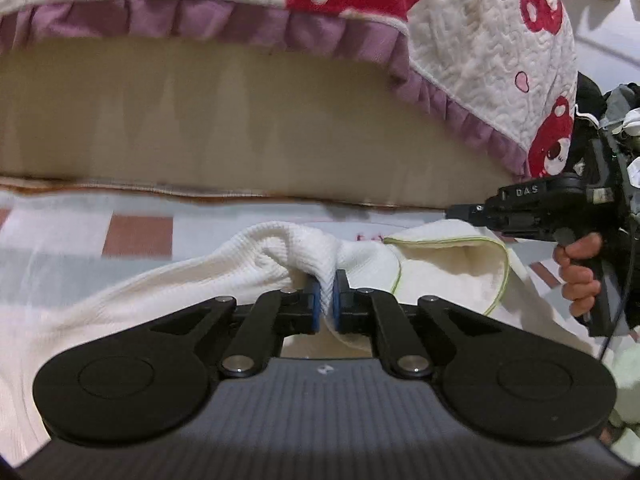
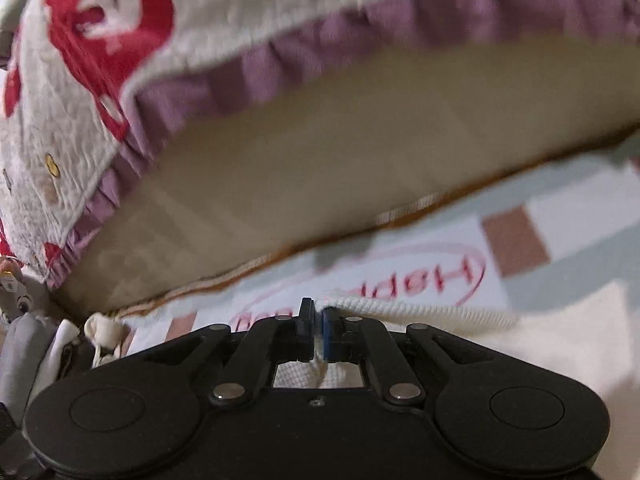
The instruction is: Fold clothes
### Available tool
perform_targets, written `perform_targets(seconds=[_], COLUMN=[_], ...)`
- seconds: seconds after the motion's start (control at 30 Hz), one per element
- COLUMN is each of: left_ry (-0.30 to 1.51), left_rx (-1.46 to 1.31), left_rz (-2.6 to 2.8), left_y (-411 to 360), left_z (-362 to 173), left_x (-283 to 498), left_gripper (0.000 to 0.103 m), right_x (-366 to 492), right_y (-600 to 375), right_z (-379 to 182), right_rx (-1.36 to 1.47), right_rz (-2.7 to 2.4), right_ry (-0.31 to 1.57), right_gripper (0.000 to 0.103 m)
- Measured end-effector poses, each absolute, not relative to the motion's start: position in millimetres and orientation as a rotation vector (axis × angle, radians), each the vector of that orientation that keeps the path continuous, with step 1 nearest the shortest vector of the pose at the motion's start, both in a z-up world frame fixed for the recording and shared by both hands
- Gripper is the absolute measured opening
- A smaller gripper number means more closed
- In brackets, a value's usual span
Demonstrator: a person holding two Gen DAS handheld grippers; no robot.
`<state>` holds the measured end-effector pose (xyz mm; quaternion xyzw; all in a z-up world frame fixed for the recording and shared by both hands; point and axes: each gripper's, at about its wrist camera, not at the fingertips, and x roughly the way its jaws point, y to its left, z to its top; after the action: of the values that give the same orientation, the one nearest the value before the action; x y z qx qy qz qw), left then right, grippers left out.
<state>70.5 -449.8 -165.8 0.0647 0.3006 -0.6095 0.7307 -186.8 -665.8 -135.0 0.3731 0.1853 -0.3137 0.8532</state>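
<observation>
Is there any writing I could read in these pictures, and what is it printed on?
"DAS": pale letters on the black right tool, seen from the left wrist.
Red ringed lettering on the pale checked bedsheet: upside down and blurred, perhaps "Happ...", not surely readable.
Nothing else legible.

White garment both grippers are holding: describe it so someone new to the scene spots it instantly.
Find the beige mattress side under the quilt with red bears and purple ruffle. On the checked sheet in front of it lies a white waffle-knit garment, pinched by the left gripper and right gripper. Its lime-green edge trim sets it apart.
</observation>
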Motion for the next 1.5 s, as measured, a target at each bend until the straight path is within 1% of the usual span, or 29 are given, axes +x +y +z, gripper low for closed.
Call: perform_targets(seconds=[0.03,0.07,0.1,0.13,0.17,0.2,0.23,0.27,0.3,0.37,0.47,0.57,0.67,0.73,0.93,1.0,1.03,1.07,1.1,1.13,1.2,1.23,1.37,1.4,1.47,1.5], left_ry=[0.681,0.711,0.750,0.775,0.800,0.821,0.835,0.845,0.845,0.839,0.845,0.887,0.944,0.967,0.950,0.946,0.941,0.938,0.937,0.936,0.933,0.932,0.941,0.943,0.949,0.952], left_rx=[0.172,0.201,0.222,0.230,0.238,0.243,0.243,0.238,0.229,0.218,0.259,0.310,0.340,0.357,0.335,0.310,0.299,0.296,0.309,0.321,0.345,0.358,0.375,0.375,0.371,0.368], left_rz=[-1.319,-1.296,-1.274,-1.254,-1.234,-1.214,-1.194,-1.179,-1.182,-1.226,-1.319,-1.346,-1.343,-1.342,-1.348,-1.342,-1.337,-1.328,-1.311,-1.293,-1.258,-1.240,-1.222,-1.223,-1.232,-1.238], left_y=[-457,-462,-464,-461,-458,-453,-447,-440,-433,-420,-411,-404,-395,-392,-390,-390,-391,-391,-391,-391,-391,-391,-388,-388,-387,-387], left_z=[-169,-173,-179,-182,-186,-186,-180,-174,-168,-155,-145,-150,-161,-168,-175,-176,-176,-176,-176,-176,-176,-176,-177,-177,-175,-174], left_x=[70,70,71,73,74,76,76,76,73,62,36,9,-4,-9,-8,-6,-5,-5,-4,-4,-3,-2,-1,0,0,0], left_gripper=[0.007,0.009,0.014,0.019,0.019,0.024,0.032,0.035,0.040,0.042,0.042,0.042,0.042,0.042,0.042,0.042,0.042,0.042,0.042,0.042,0.042,0.042,0.042,0.042,0.042,0.042], right_x=[-188,-186,-182,-175,-172,-174,-183,-196,-213,-251,-301,-346,-373,-377,-358,-339,-328,-318,-308,-298,-289,-289,-308,-309,-311,-316], right_y=[-665,-669,-673,-677,-678,-678,-676,-673,-669,-659,-641,-616,-593,-593,-639,-656,-663,-669,-671,-674,-673,-673,-694,-692,-688,-686], right_z=[-131,-134,-138,-144,-146,-145,-140,-133,-124,-112,-103,-102,-109,-122,-155,-166,-170,-174,-175,-175,-170,-168,-169,-166,-158,-155], right_rx=[0.763,0.756,0.751,0.742,0.733,0.736,0.742,0.746,0.756,0.768,0.721,0.711,0.717,0.746,0.835,0.763,0.710,0.655,0.602,0.549,0.433,0.403,0.507,0.508,0.505,0.549], right_rz=[-0.671,-0.666,-0.660,-0.673,-0.694,-0.696,-0.692,-0.692,-0.705,-0.735,-0.812,-0.890,-0.923,-0.917,-0.930,-0.933,-0.931,-0.927,-0.889,-0.848,-0.868,-0.898,-0.957,-0.982,-1.040,-1.072], right_ry=[0.380,0.436,0.499,0.585,0.647,0.665,0.640,0.612,0.580,0.541,0.566,0.626,0.644,0.651,0.597,0.647,0.667,0.687,0.704,0.719,0.739,0.740,0.714,0.723,0.745,0.731], right_gripper=[0.006,0.006,0.008,0.013,0.014,0.016,0.028,0.038,0.051,0.052,0.052,0.052,0.052,0.055,0.057,0.057,0.061,0.060,0.041,0.011,0.009,0.002,0.003,0.004,0.015,0.022])
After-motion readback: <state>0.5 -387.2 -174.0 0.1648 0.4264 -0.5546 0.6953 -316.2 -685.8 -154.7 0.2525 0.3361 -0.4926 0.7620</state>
